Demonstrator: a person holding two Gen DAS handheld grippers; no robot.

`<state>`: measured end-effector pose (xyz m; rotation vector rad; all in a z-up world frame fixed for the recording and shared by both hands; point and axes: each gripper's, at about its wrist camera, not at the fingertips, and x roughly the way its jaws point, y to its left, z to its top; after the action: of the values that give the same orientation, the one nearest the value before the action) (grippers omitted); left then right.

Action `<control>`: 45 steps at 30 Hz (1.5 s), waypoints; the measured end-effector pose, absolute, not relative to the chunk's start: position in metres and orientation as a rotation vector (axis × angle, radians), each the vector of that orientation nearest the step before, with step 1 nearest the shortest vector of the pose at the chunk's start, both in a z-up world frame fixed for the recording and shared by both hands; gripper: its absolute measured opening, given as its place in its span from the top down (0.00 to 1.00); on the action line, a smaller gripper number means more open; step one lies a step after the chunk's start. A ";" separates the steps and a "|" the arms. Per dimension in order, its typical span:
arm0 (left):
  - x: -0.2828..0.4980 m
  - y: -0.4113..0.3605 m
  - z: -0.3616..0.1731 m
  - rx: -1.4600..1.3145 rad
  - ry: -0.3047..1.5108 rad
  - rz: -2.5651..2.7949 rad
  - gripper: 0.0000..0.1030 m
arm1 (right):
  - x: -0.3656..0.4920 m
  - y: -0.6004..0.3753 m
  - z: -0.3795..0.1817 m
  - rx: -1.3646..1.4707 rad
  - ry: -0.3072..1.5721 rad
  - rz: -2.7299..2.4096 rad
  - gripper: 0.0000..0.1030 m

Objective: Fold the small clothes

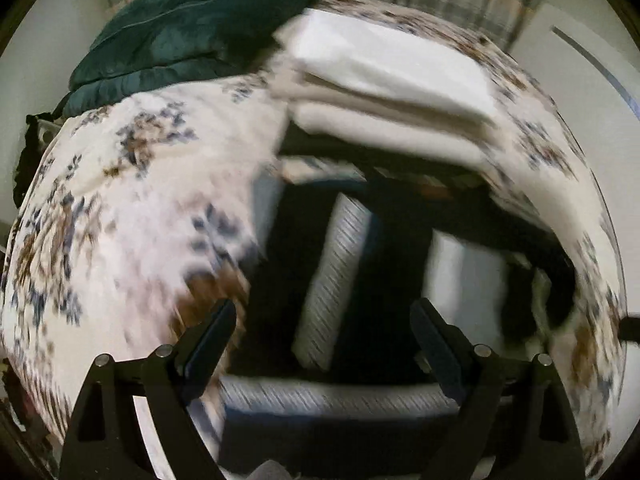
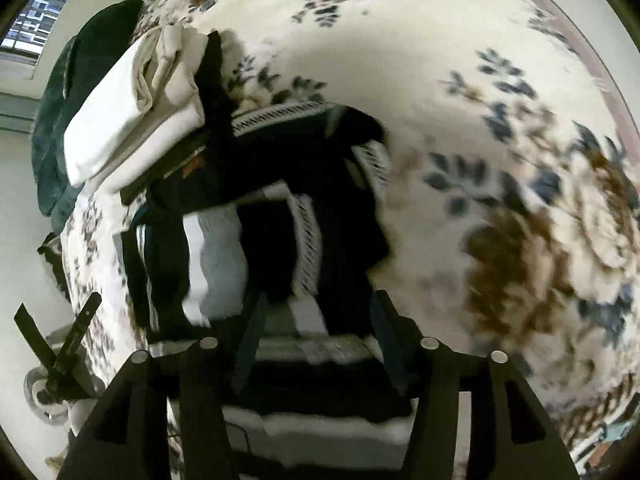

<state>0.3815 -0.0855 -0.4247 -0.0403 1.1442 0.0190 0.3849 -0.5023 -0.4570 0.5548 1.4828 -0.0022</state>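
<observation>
Left claw (image 1: 324,340): spread wide, empty, above striped dark garment (image 1: 336,272).
Right claw (image 2: 316,332): spread, empty, over it.
Bed (image 1: 132,208): beneath.

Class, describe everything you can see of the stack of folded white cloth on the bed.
The stack of folded white cloth looks soft, like cotton: several flat layers, the topmost creamier and creased. It lies on the floral bedspread, beside a dark green pillow, its near edge resting on the dark garments. Neither gripper touches it.
</observation>
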 end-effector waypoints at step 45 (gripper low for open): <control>0.129 -0.245 -0.433 -0.337 1.294 -0.015 0.97 | 0.522 -0.514 -0.553 0.527 1.670 0.439 0.87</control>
<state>0.1288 -0.2447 -0.4329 -0.3374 1.2935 -0.0151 0.5216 -0.5143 -0.5535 0.5269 1.6695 0.4388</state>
